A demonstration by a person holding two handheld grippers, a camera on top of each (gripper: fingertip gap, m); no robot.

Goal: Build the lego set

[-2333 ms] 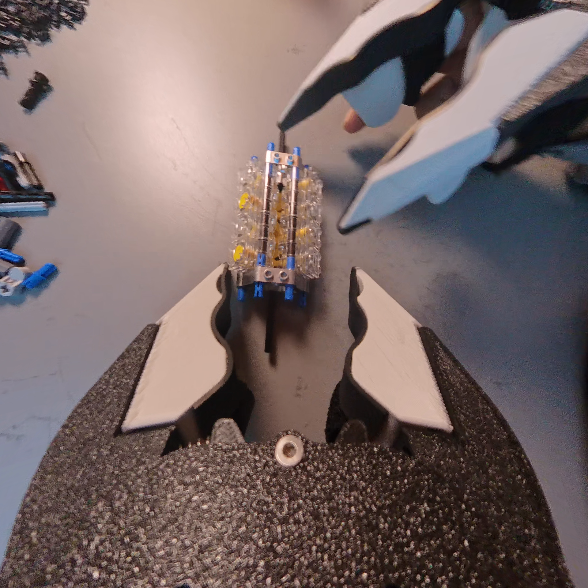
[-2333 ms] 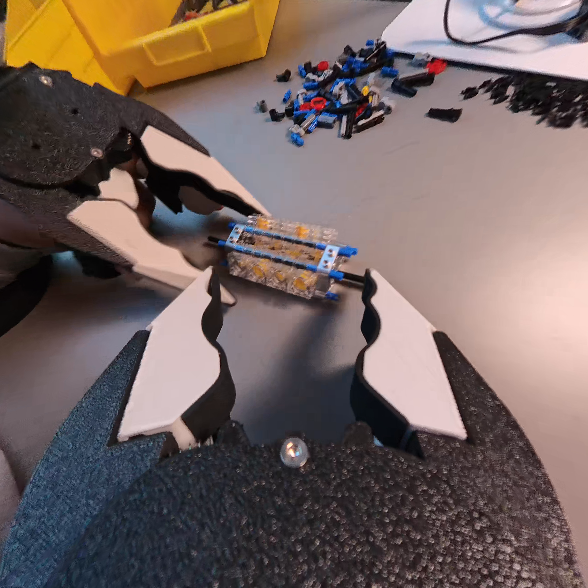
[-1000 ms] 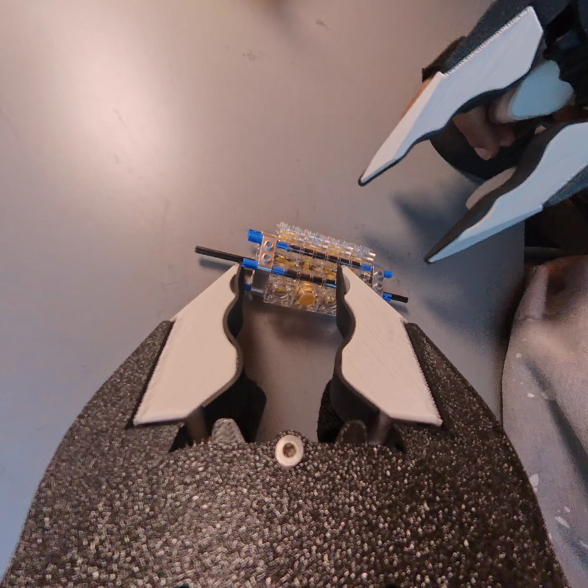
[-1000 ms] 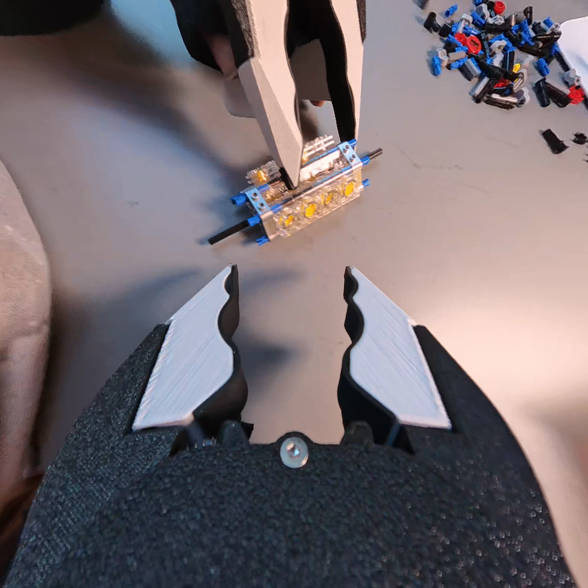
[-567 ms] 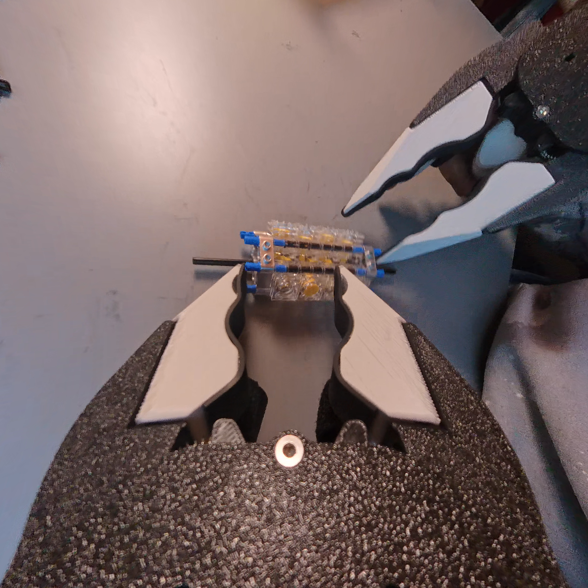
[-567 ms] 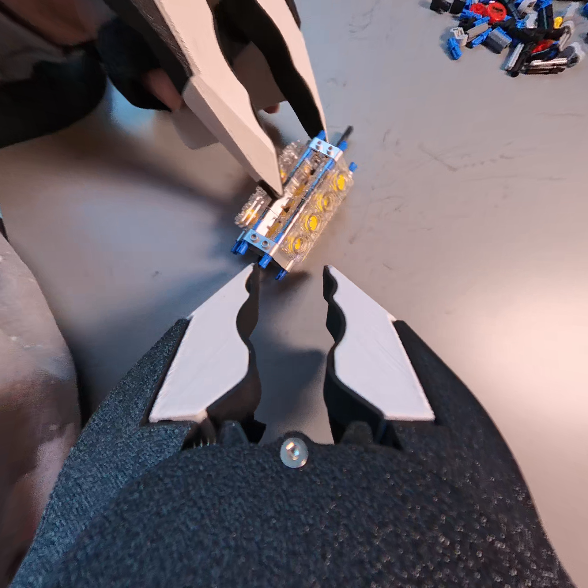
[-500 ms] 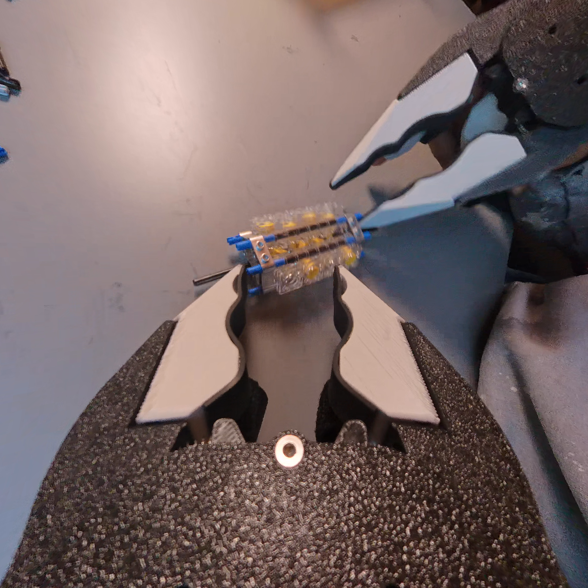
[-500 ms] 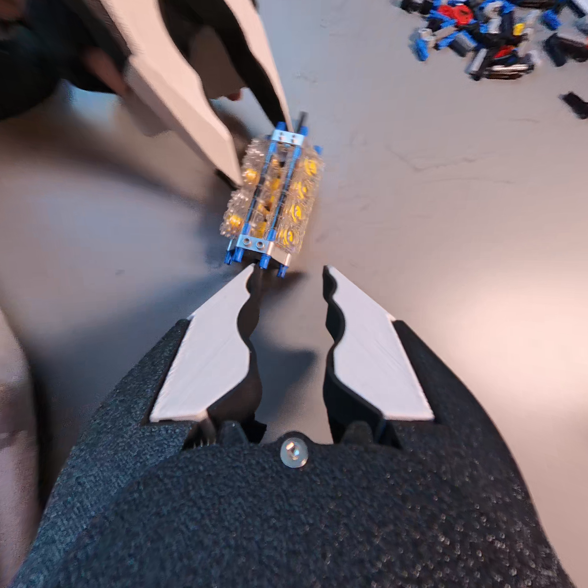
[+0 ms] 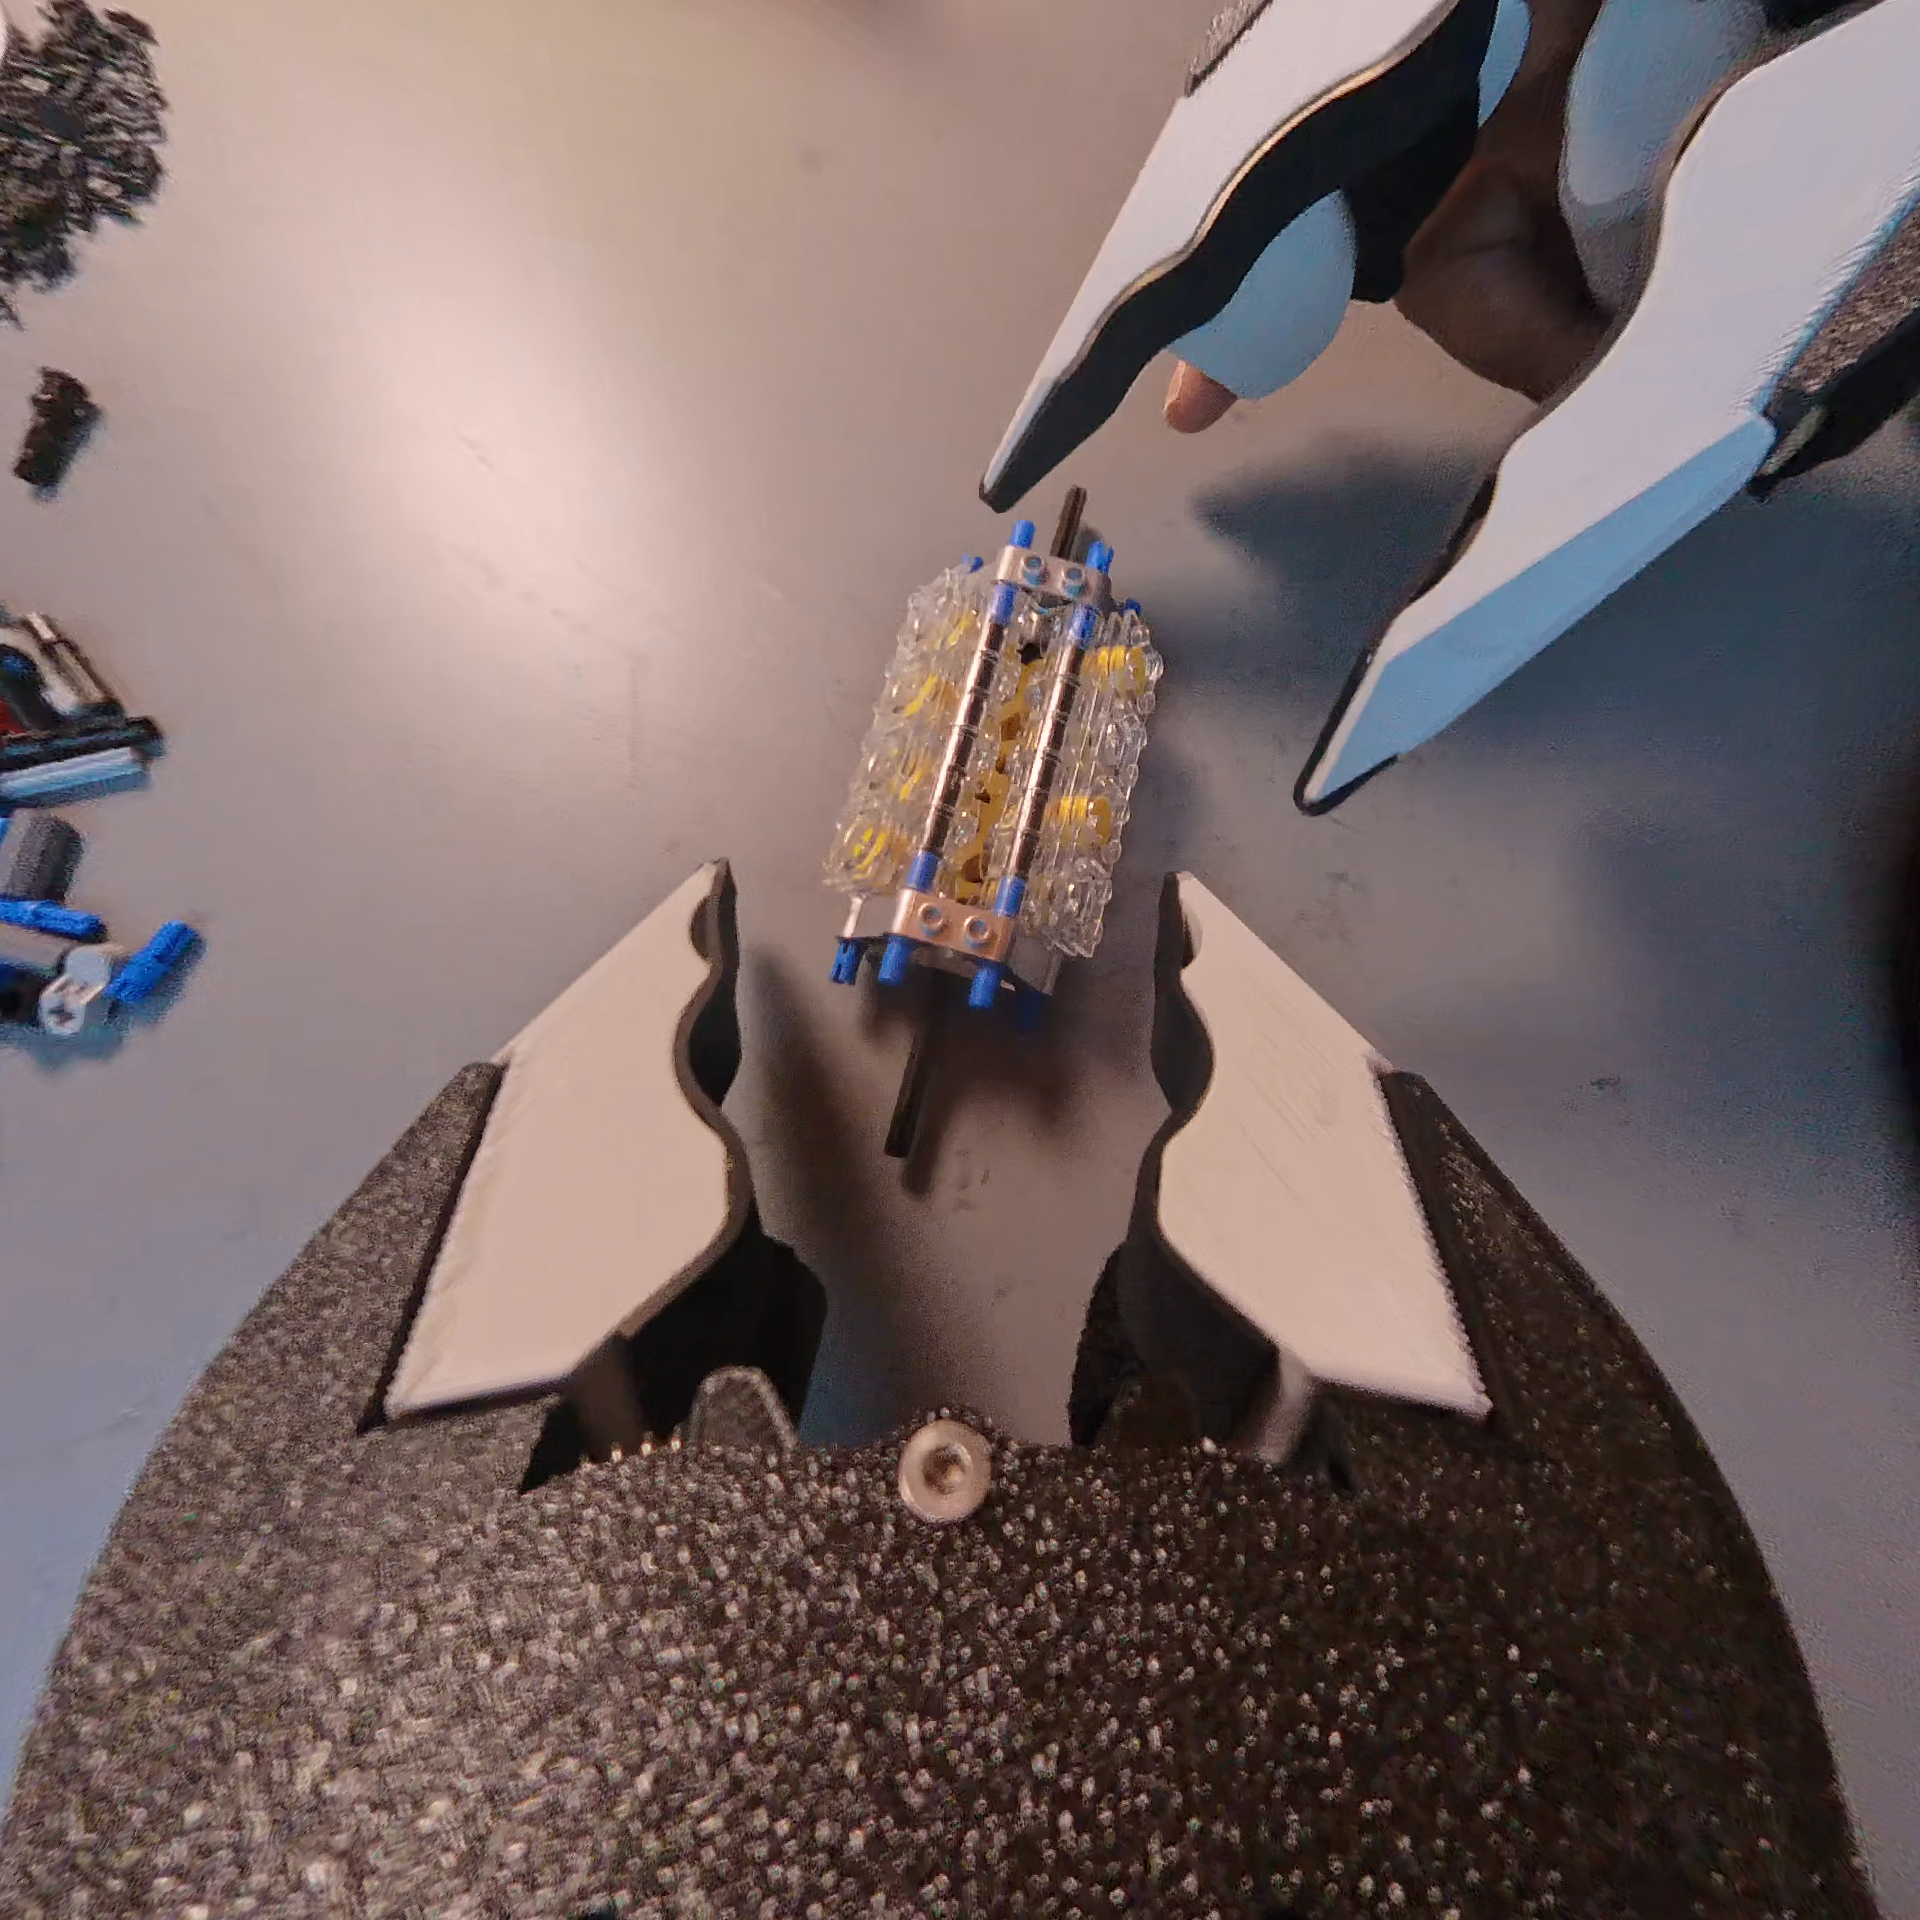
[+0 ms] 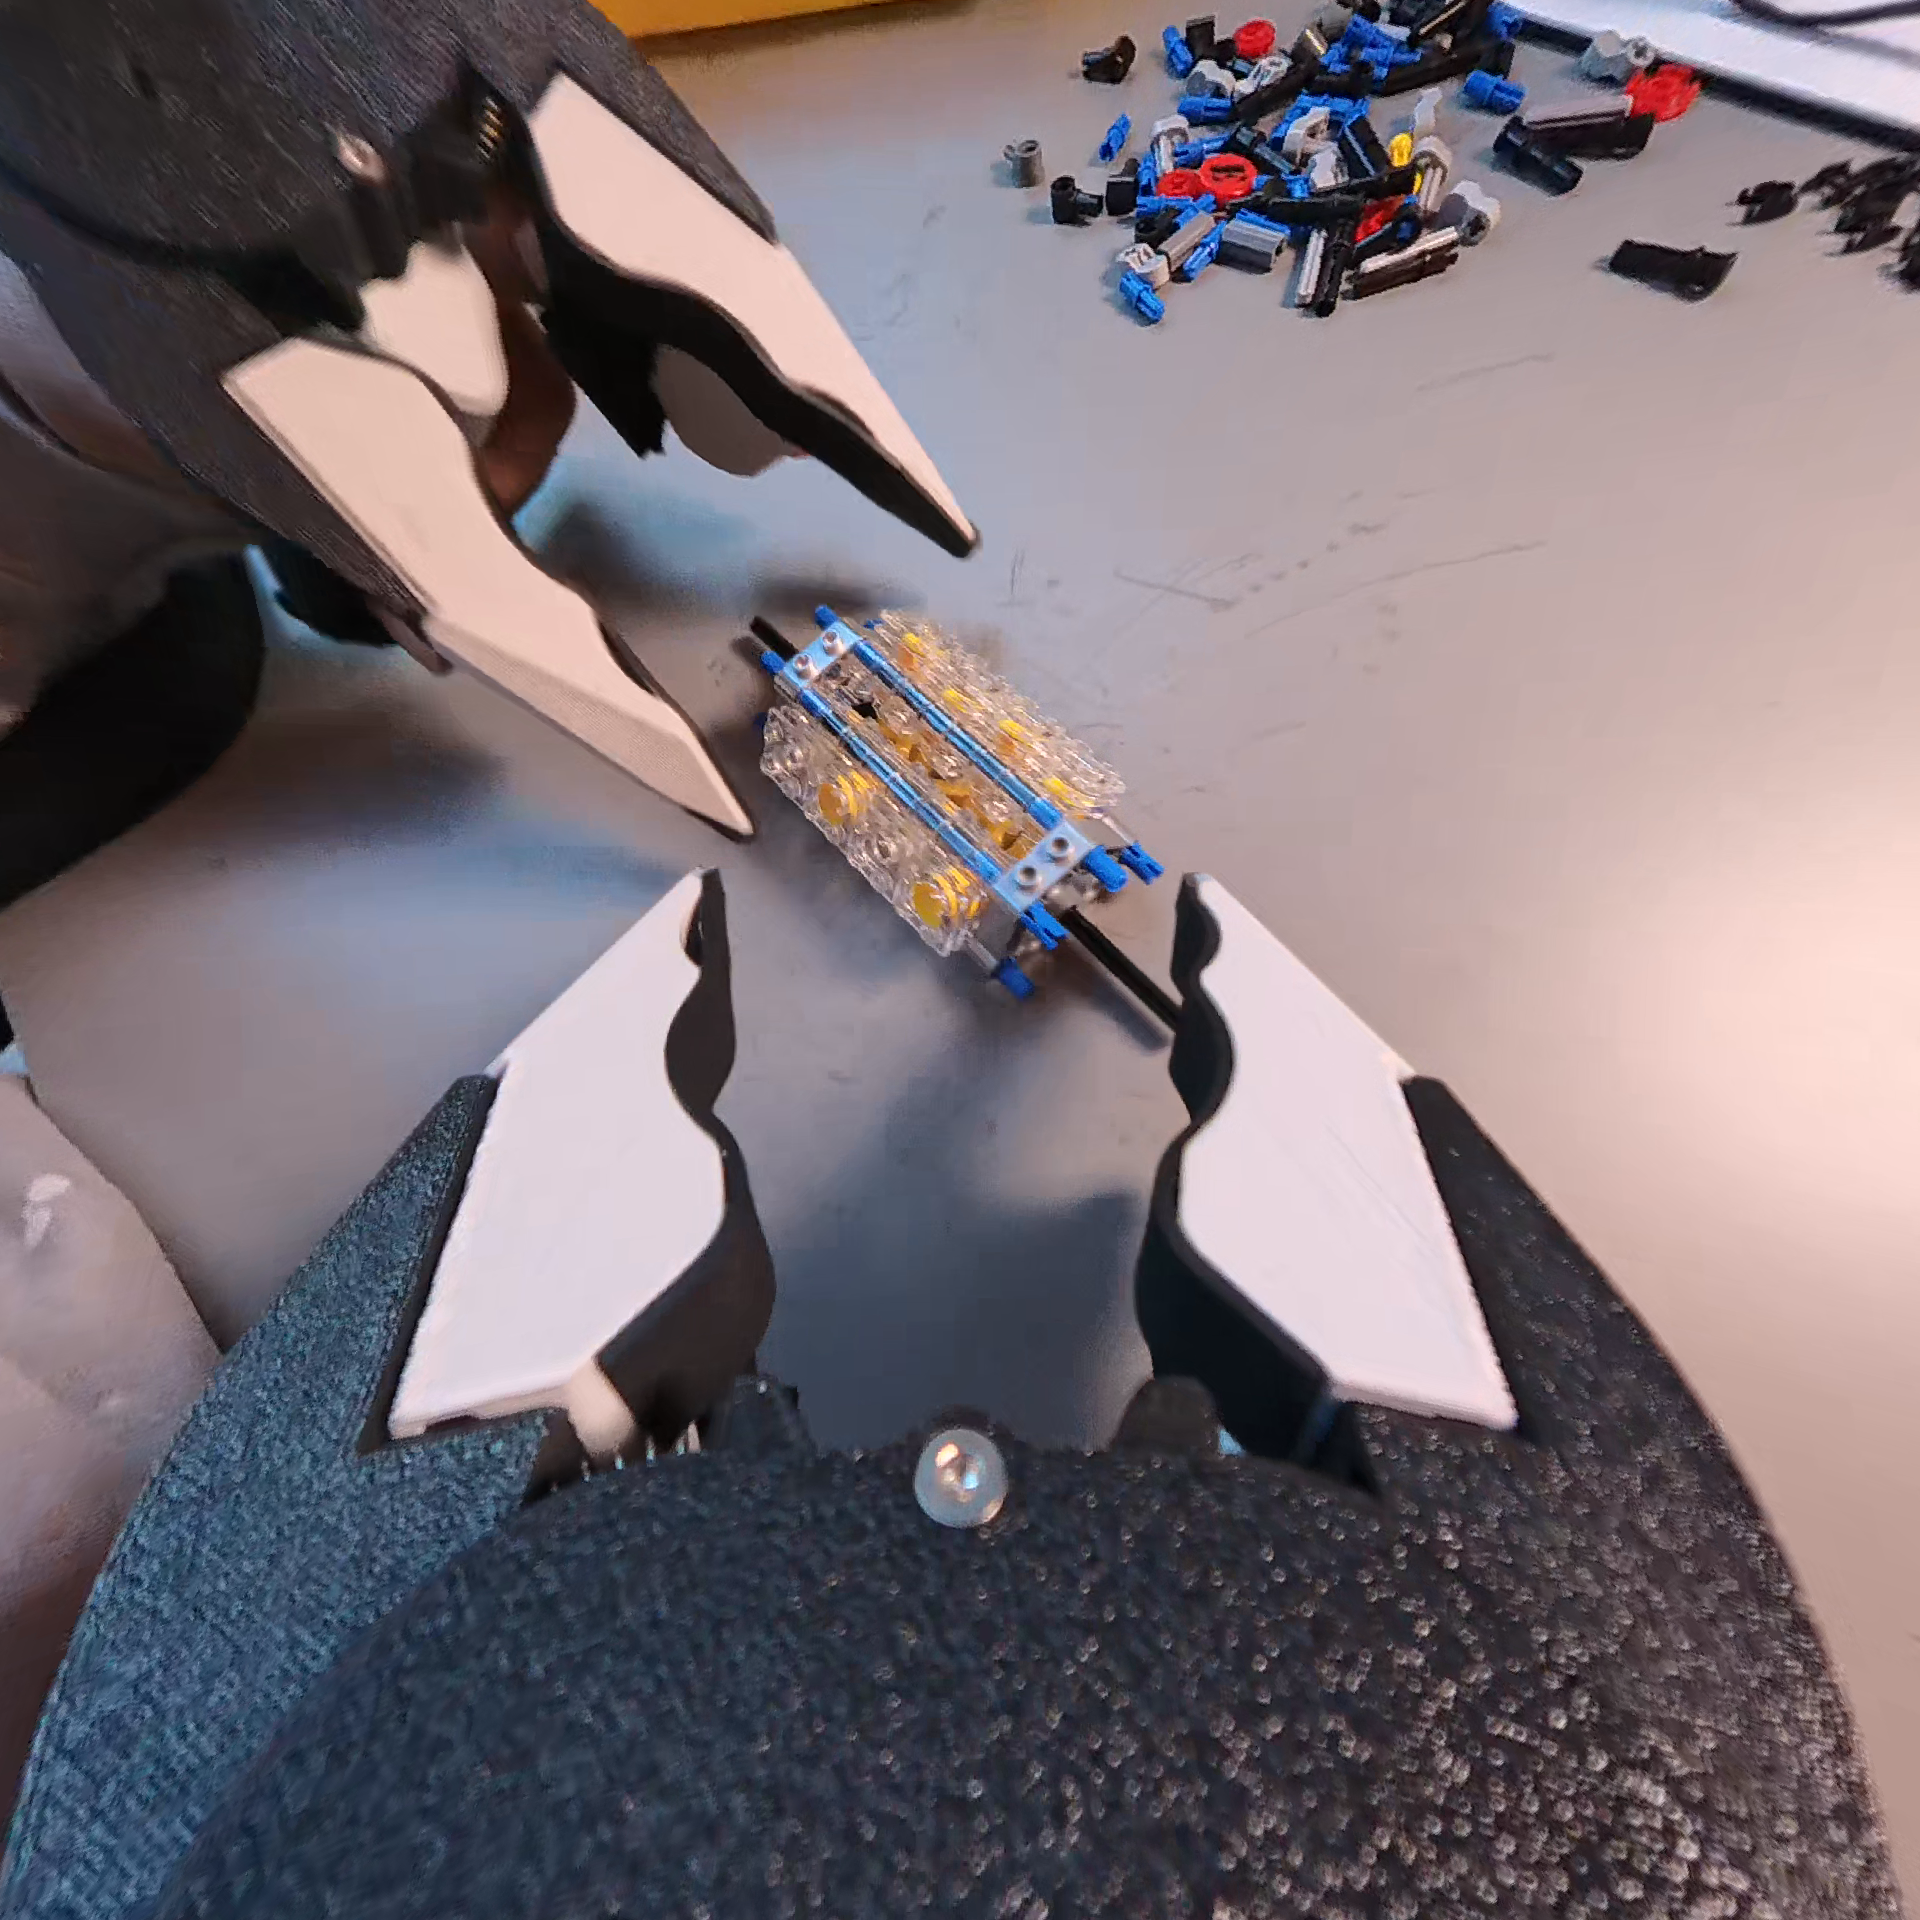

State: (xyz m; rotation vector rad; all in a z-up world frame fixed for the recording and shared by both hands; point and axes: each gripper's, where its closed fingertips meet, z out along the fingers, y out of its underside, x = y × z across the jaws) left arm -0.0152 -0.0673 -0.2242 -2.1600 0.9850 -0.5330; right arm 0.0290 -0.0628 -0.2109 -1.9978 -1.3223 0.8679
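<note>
A small build of clear bricks with yellow discs, grey end plates, blue pins and a black axle (image 9: 995, 764) lies on the grey table (image 9: 520, 436), also in the right wrist view (image 10: 940, 805). My left gripper (image 9: 945, 883) is open and empty, with the build's near end just ahead of its fingertips. My right gripper (image 10: 945, 888) is open and empty; the axle's tip reaches its right finger (image 10: 1299, 1132). Each gripper shows in the other's view: the right one (image 9: 1153, 644) at the build's far end, the left one (image 10: 852, 686) beside it.
A pile of loose blue, black, grey and red pieces (image 10: 1320, 197) lies at the back right. Some of them show at the left edge (image 9: 62, 831). Black bits (image 9: 73, 177) are scattered at the top left. A hand (image 9: 1496, 260) holds the right gripper.
My left gripper has opened and let go of the build, which now lies lengthwise ahead of it. My right gripper has opened wider and swung to the build's other end.
</note>
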